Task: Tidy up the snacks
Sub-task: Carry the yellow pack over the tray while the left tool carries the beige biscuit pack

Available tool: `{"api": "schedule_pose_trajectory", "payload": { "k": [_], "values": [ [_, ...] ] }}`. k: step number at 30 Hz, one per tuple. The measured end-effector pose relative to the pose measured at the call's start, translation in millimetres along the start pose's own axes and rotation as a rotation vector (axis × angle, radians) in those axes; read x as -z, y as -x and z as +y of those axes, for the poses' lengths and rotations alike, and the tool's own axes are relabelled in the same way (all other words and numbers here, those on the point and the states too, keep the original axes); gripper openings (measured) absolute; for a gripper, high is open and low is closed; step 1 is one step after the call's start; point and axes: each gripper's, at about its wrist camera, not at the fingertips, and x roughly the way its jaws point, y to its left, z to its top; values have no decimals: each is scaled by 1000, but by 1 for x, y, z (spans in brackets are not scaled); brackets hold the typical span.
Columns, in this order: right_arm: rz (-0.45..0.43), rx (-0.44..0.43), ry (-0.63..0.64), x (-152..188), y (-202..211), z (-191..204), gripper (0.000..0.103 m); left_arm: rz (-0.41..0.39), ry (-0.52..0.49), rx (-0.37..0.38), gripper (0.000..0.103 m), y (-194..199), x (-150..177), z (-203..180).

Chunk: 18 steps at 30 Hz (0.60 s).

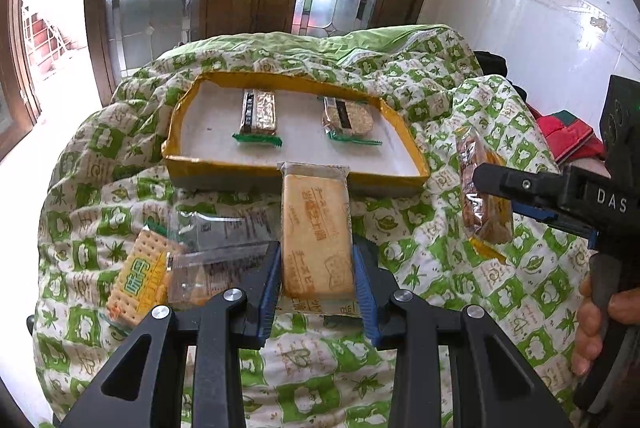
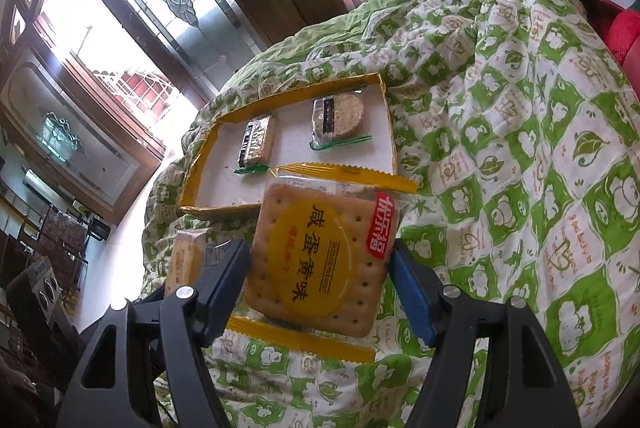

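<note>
Left wrist view: a shallow yellow-rimmed tray point(image 1: 404, 132) lies on a green-and-white quilt point(image 1: 420, 268), holding two wrapped snacks, a rectangular bar point(image 1: 259, 113) and a round biscuit point(image 1: 349, 119). Two more packets lie on the quilt at lower left. The left gripper point(image 1: 317, 268) is closed tight on a long pale biscuit packet point(image 1: 316, 228), just short of the tray.

Right wrist view: the right gripper point(image 2: 320, 268), jaws about half spread, clamps a square cracker packet point(image 2: 320, 252), yellow-trimmed with a red label, near the tray's front edge.
</note>
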Motion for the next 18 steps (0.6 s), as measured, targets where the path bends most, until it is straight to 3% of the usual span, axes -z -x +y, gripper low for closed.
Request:
{"api": "schedule_pose_trajectory", "payload": {
  "k": [18],
  "values": [
    [-1,9,8,-6,-5,-3,71,-14,-13,-5,36,-4,-18,-1]
  ]
}}
